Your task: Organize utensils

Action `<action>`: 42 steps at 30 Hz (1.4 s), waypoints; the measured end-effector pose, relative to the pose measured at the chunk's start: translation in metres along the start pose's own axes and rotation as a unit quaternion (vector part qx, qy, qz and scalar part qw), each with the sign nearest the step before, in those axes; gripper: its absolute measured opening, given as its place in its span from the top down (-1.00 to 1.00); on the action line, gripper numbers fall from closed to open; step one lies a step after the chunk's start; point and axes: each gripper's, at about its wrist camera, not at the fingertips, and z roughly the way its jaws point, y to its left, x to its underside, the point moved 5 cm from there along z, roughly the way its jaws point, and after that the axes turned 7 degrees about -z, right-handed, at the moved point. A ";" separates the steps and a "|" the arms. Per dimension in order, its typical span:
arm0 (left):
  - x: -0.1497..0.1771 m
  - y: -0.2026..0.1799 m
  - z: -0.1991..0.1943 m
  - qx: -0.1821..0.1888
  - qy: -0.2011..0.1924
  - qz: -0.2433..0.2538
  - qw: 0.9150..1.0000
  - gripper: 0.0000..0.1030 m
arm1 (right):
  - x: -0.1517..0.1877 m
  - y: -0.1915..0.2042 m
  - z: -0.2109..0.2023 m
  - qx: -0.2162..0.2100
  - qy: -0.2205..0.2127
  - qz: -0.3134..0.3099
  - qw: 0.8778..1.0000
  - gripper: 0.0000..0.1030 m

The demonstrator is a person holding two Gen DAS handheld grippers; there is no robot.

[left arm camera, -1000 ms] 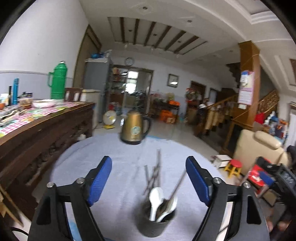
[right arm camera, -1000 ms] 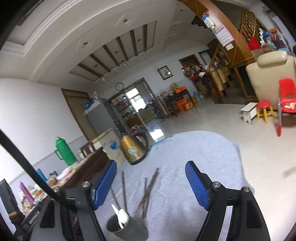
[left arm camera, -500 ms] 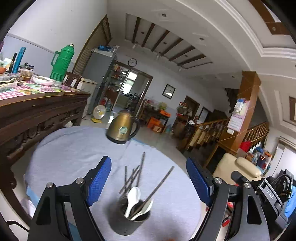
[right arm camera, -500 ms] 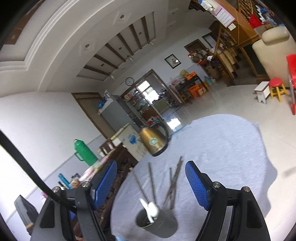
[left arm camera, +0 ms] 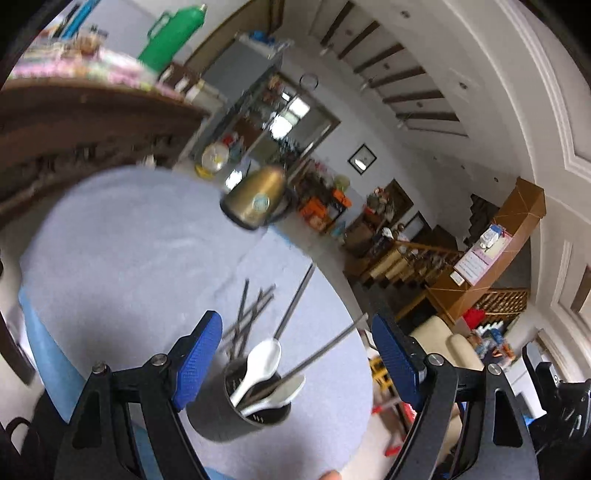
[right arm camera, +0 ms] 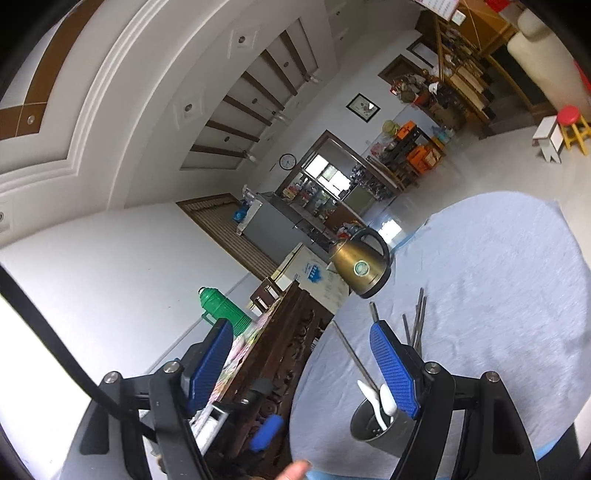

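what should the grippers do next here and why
Probably bring the left gripper down toward the loose chopsticks lying on the table beyond the utensil cup. Both grippers' jaws stand open and empty, and the cup already holds spoons.

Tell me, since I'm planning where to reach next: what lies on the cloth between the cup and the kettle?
In the left wrist view, loose chopsticks lie on the cloth between the cup and the kettle; beyond them, bare cloth.

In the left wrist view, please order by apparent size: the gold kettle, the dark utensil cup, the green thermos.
1. dark utensil cup, nearest the camera
2. gold kettle
3. green thermos
Kettle and thermos look close; blur makes that order unsure.
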 end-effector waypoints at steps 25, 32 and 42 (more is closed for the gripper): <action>0.042 0.001 -0.001 0.020 0.085 -0.018 0.996 -0.62 | -0.010 -0.008 0.006 0.038 -0.031 0.021 0.999 -0.88; 0.042 0.005 -0.004 -0.002 0.069 -0.002 0.998 -0.62 | 0.000 -0.021 0.024 -0.010 0.030 0.090 0.995 -0.91; 0.015 0.007 -0.013 -0.036 0.011 0.050 0.998 -0.62 | -0.024 -0.013 0.026 0.132 0.026 -0.105 0.985 -0.91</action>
